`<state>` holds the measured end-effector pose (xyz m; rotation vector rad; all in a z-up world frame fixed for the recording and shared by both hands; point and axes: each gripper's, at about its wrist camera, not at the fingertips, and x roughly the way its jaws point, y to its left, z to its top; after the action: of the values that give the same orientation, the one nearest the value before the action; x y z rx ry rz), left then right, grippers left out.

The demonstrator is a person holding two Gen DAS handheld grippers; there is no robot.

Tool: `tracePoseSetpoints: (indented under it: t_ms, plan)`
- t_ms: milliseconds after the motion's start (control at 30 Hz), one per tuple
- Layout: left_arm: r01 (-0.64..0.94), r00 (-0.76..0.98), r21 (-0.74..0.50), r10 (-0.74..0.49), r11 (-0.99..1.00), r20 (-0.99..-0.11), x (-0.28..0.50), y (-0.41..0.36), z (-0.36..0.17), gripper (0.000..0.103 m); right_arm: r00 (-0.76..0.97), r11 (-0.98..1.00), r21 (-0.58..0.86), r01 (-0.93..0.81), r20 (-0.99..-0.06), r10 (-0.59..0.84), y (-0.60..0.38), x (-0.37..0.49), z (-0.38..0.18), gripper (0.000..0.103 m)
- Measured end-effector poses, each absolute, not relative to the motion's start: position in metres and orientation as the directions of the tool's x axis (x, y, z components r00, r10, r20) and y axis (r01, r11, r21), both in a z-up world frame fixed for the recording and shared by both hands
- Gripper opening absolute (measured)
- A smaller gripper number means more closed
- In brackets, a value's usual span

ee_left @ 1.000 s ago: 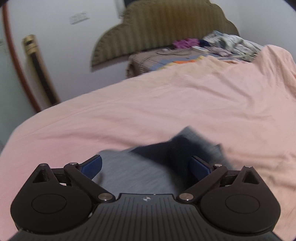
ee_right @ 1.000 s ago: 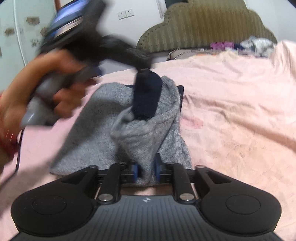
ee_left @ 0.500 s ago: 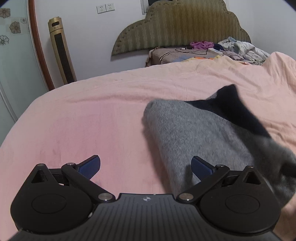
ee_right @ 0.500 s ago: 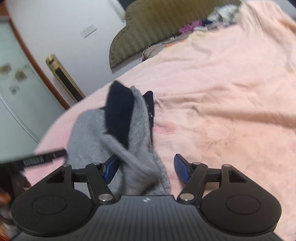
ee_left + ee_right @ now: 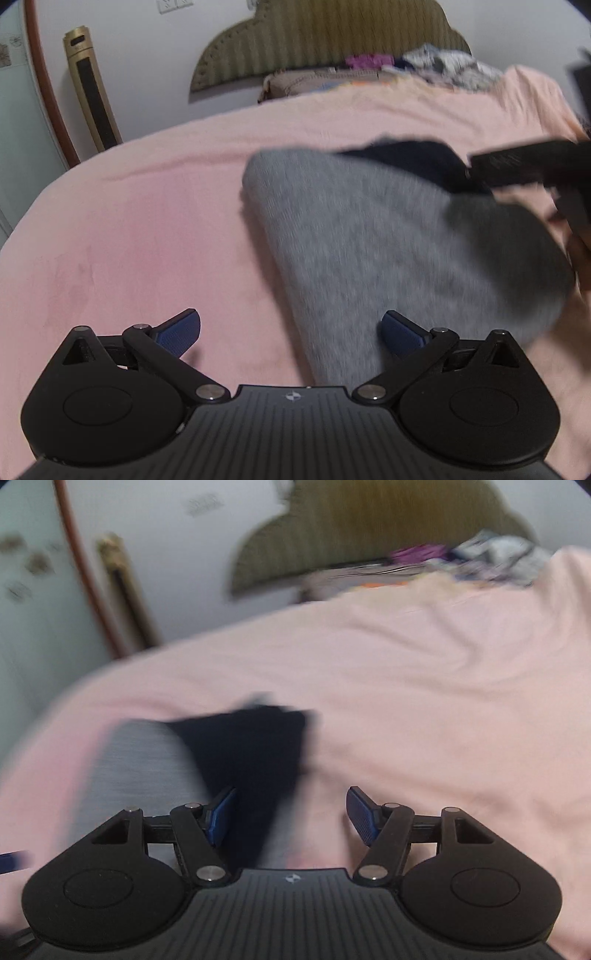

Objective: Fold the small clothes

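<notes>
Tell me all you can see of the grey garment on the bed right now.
The grey garment is a soft knit piece with a dark navy part at its far end. It lies folded over in a rumpled, rounded heap on the pink bedcover. Its near end reaches in between the open left gripper, beside the right-hand pad, with no pad pressing on it. The right gripper, its jaws just opened, has let it go. Both views are blurred, so finer detail is unclear.

Dim, flat indoor light gives a pink cast and only soft shadows, fisheye distortion bends and darkens the frame corners, and motion blur smears the right wrist view heavily, the left wrist view mostly at its right edge.
</notes>
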<state>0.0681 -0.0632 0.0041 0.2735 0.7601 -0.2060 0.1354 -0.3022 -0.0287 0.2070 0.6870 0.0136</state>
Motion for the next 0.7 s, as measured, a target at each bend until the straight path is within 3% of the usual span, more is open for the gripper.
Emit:
tracePoseSetpoints:
  t_ms: [67, 200, 333, 467, 700]
  plan:
    - [0.289, 0.708, 0.167, -0.092, 0.943, -0.7, 0.064, -0.059, 0.001, 0.103, 0.774, 0.977, 0.184, 0.112, -0.633, 0.03, -0.309, 0.132, -0.031, 0.066]
    - [0.293, 0.685, 0.072, -0.157, 0.954, -0.712, 0.073, -0.047, 0.002, 0.103, 0.774, 0.914, 0.406, -0.003, -0.578, 0.26, -0.327, 0.103, -0.029, 0.075]
    - [0.279, 0.61, -0.11, -0.264, 0.954, -0.747, 0.096, -0.032, -0.005, 0.103, 0.682, 0.799, 0.593, -0.102, -0.543, 0.49, -0.347, 0.089, -0.045, 0.075]
    - [0.242, 0.578, -0.24, -0.338, 0.94, -0.743, 0.125, -0.016, -0.008, 0.103, 0.638, 0.773, 0.622, -0.129, -0.544, 0.544, -0.358, 0.094, -0.054, 0.075]
    - [0.201, 0.501, -0.491, -0.519, 0.848, -0.692, 0.202, -0.001, -0.014, 0.102, 0.547, 0.644, 0.729, -0.233, -0.45, 0.706, -0.36, 0.161, -0.069, 0.076]
